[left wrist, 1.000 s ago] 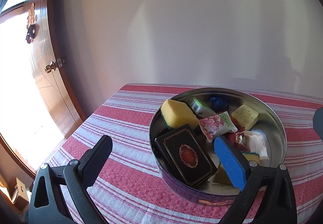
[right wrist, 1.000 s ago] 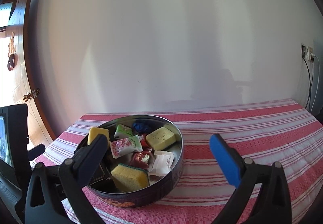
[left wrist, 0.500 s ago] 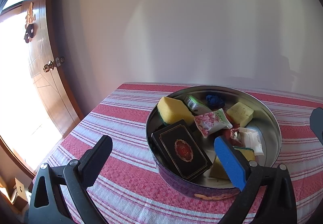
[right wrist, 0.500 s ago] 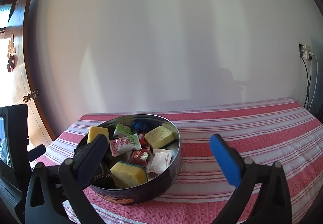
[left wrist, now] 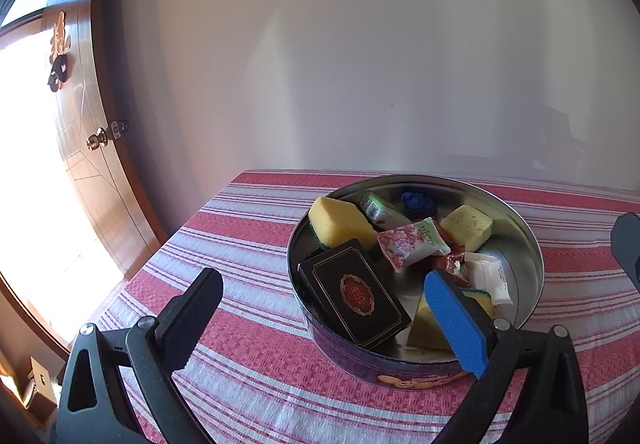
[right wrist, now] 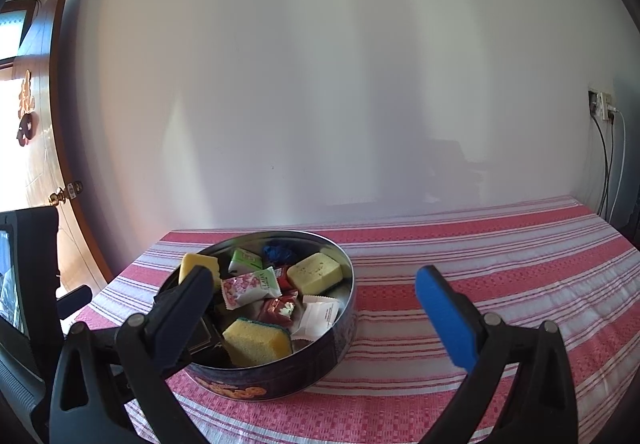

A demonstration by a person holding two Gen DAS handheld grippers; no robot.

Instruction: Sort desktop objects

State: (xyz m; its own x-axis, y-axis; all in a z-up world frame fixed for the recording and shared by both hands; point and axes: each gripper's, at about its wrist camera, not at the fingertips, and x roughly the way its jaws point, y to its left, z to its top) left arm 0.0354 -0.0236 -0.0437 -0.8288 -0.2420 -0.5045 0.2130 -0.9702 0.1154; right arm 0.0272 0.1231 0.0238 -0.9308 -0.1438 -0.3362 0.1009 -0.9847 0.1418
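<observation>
A round metal tin (left wrist: 528,244) (right wrist: 340,328) stands on the striped cloth. It holds a black box (left wrist: 354,302), yellow sponges (left wrist: 340,222) (right wrist: 256,340), a pale yellow block (left wrist: 466,226) (right wrist: 316,272), a pink snack packet (left wrist: 408,246) (right wrist: 248,288), a green packet (left wrist: 380,209) (right wrist: 246,260), a white packet (left wrist: 490,280) (right wrist: 320,314), a red packet (right wrist: 280,308) and a blue crumpled thing (left wrist: 418,201) (right wrist: 278,250). My left gripper (left wrist: 320,320) is open and empty, just in front of the tin's left side. My right gripper (right wrist: 316,308) is open and empty, in front of the tin's right side.
The table carries a red and white striped cloth (right wrist: 500,264). A white wall stands behind it. A wooden door with a brass knob (left wrist: 96,141) is at the left. A wall socket with cables (right wrist: 602,107) is at the far right.
Both grippers have drawn back a little and risen, so the tin sits slightly farther and lower in view. Both stay open and the tin's contents have not moved.
</observation>
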